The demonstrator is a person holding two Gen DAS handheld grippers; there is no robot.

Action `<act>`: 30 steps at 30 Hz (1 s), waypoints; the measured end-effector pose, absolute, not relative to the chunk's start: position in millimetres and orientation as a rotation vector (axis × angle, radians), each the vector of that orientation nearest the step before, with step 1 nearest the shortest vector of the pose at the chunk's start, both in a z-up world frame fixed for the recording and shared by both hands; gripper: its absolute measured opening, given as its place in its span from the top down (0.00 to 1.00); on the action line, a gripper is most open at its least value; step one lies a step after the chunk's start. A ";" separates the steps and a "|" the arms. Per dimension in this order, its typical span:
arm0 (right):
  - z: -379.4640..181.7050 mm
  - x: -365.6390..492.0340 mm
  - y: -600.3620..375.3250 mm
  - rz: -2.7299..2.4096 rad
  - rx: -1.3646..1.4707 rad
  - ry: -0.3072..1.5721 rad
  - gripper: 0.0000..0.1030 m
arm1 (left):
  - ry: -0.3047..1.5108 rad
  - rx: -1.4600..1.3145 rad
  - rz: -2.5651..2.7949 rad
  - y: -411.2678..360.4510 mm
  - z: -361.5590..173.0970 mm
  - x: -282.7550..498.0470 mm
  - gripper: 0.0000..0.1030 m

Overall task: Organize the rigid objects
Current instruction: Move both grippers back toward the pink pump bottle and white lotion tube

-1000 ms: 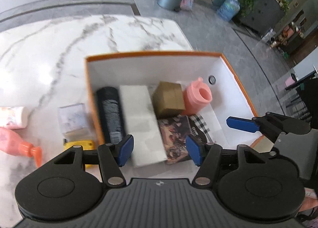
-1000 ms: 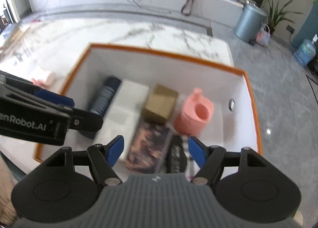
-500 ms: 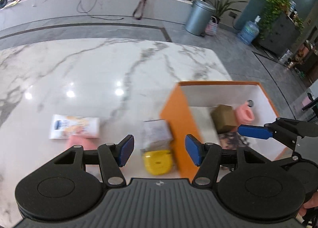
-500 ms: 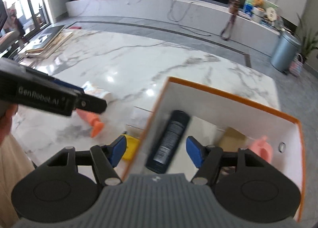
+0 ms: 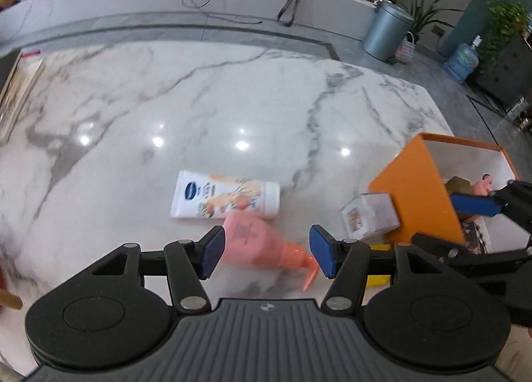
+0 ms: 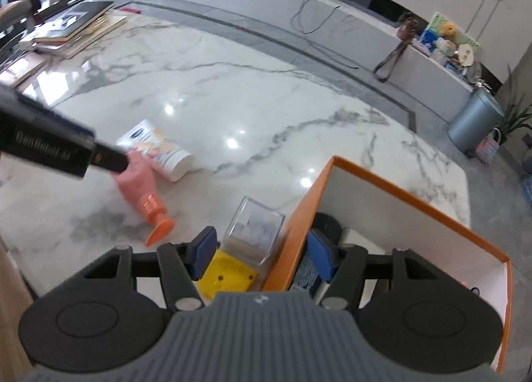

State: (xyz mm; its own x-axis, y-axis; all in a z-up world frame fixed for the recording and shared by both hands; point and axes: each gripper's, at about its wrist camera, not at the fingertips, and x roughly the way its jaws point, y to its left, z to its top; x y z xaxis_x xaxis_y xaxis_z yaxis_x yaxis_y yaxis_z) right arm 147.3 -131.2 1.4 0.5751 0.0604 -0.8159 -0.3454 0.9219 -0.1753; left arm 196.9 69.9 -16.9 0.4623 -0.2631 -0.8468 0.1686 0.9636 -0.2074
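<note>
Hovering with jaws apart, the left hand-held gripper point(image 5: 266, 255) frames the pink pump bottle point(image 5: 262, 245); the right hand-held gripper point(image 6: 264, 254), narrowing but empty, straddles the orange box point(image 6: 299, 225) wall

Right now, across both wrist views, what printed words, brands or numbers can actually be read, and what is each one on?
"GenRobot.AI": on the side of the left gripper, blurred but legible in the right wrist view.
White tube: blue oval logo and printed artwork, lettering too blurred to read.
Pink pump bottle: dark print on its body, unreadable.
Dark can in the orange box: label text too small and blurred.
Yellow item and clear box: no text visible.
</note>
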 end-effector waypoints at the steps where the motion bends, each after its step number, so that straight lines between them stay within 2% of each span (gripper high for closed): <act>1: 1.6 148.7 -130.2 0.228 -0.341 0.924 0.41 | 1.065 -0.099 -0.260 72.2 -21.0 197.5 0.33; 3: 2.8 151.8 -124.0 0.222 -0.372 0.896 0.41 | 1.085 -0.091 -0.254 75.0 -28.7 197.6 0.33; 6: 1.6 156.5 -112.0 0.255 -0.391 0.873 0.47 | 1.135 -0.119 -0.249 74.8 -40.3 199.0 0.33; 14: -33.3 172.0 -78.0 0.364 -0.434 0.968 0.72 | 1.166 -0.297 -0.163 79.1 -55.2 204.0 0.33; 30: -78.8 195.7 -43.9 0.427 -0.346 1.084 0.75 | 1.169 -0.409 -0.099 89.5 -74.7 214.4 0.33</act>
State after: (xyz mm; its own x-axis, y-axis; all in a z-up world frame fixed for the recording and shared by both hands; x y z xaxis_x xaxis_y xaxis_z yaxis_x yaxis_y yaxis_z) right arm 195.7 -43.9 -78.8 0.4012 0.1634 -0.9013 -0.4949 0.8667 -0.0632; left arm 214.4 89.5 -74.7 0.3956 -0.2854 -0.8730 -0.1345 0.9222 -0.3625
